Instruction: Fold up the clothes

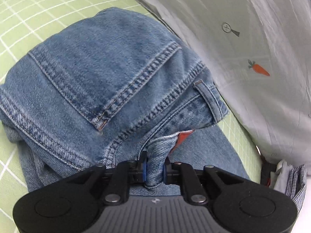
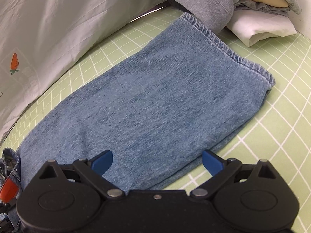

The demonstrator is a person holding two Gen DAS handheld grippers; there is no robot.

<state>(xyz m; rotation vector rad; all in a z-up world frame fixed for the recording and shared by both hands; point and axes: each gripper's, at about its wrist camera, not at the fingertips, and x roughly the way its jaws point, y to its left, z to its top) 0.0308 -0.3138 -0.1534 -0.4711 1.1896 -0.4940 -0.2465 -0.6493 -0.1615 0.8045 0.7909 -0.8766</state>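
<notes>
While one fold looks under way, progress: partial.
Jeans (image 2: 147, 101): on the green grid mat (image 2: 272, 136), legs flat, waist bunched.
Left gripper (image 1: 155, 171): clenched on waistband.
Right gripper (image 2: 157, 162): released, over leg.
Left to do: remaining folds.

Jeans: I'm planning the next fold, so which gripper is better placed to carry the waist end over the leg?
Left. The left gripper is already shut on a bunch of the jeans near the waist. The right gripper is open, holding nothing, over the flat leg.
</notes>
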